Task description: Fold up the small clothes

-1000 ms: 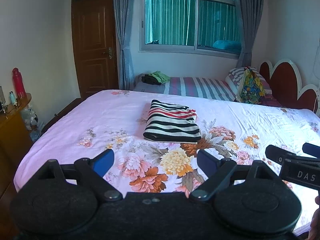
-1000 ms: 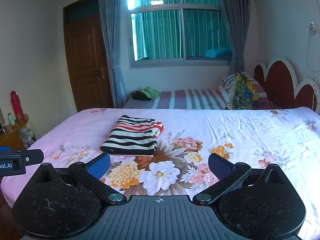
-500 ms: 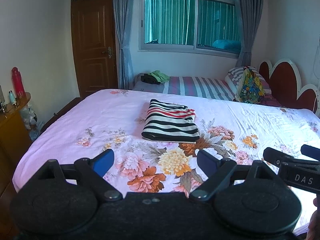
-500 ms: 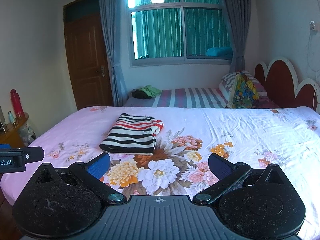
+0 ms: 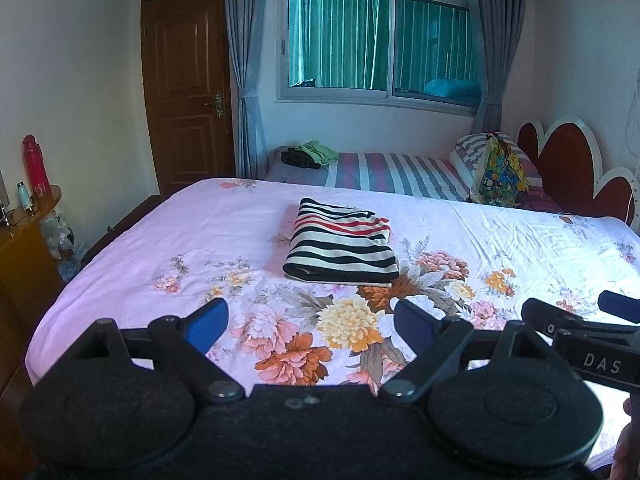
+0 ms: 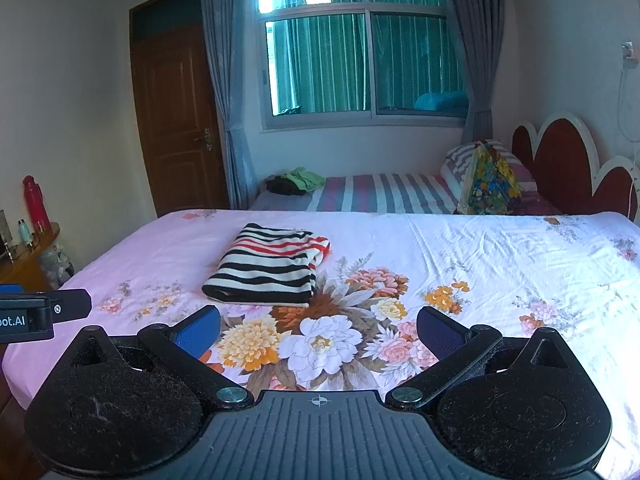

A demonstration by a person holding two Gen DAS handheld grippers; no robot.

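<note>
Both tongs, left (image 5: 310,322) and right (image 6: 318,330), we hold spread and empty at frame bottom; the black-white-red striped folded cloth garment (image 6: 266,270) lies mid-frame on the pink floral bed (image 6: 500,264), where a clumsy pinch could undo its layers

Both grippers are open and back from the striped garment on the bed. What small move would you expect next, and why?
Probably none toward the striped garment: it already lies as a neat folded rectangle on the floral sheet. The left gripper and right gripper are both open, empty and short of it. My guess is a small withdrawal, or a turn toward other clothes.
</note>
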